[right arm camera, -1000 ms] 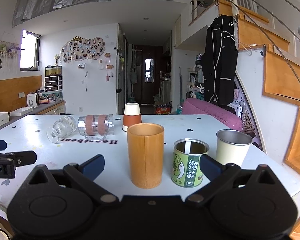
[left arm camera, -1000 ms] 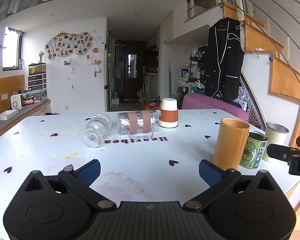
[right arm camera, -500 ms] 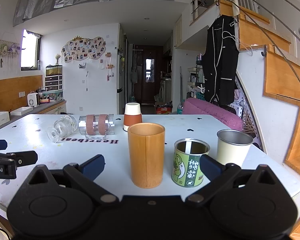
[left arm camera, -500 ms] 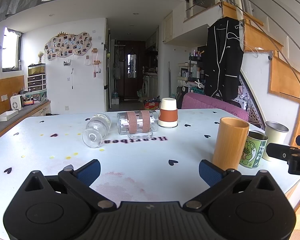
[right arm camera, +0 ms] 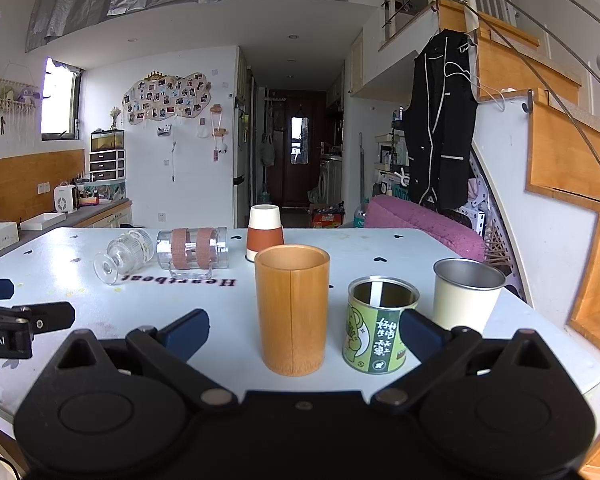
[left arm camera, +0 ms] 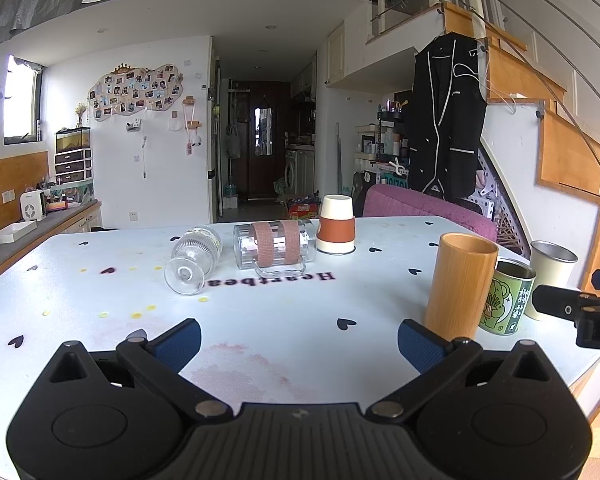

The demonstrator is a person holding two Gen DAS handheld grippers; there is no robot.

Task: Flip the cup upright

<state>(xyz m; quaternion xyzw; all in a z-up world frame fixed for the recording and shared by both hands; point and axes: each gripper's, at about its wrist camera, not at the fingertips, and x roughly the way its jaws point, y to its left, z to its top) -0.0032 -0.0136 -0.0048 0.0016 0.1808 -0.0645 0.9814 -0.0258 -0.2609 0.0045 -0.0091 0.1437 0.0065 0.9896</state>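
Three cups that are not upright are seen at the far side of the white surface (left arm camera: pixel 284 332): a ribbed glass goblet (left arm camera: pixel 194 258) lying on its side, a clear mug with two tan bands (left arm camera: pixel 274 246) also on its side, and a paper cup with a brown sleeve (left arm camera: pixel 336 230) standing mouth-down. Which of them is meant cannot be told from the task line alone; the two toppled ones are judged the likelier.

The goblet is placed ahead and slightly left of the left gripper (left arm camera: pixel 298 338), its foot turned toward the camera and to the left, its mouth away; the long axis runs obliquely from near-left to far-right. The mug's axis is laid almost straight across the view, its handle resting toward the near side.

Both lie well apart from either gripper. The left one is judged nearer, since from the right gripper (right arm camera: pixel 304 330) the bamboo cup (right arm camera: pixel 292 308), green tin (right arm camera: pixel 380 324) and cream metal cup (right arm camera: pixel 466 294), all upright, are set in between.

The jaws of both grippers are held spread wide, with nothing between them
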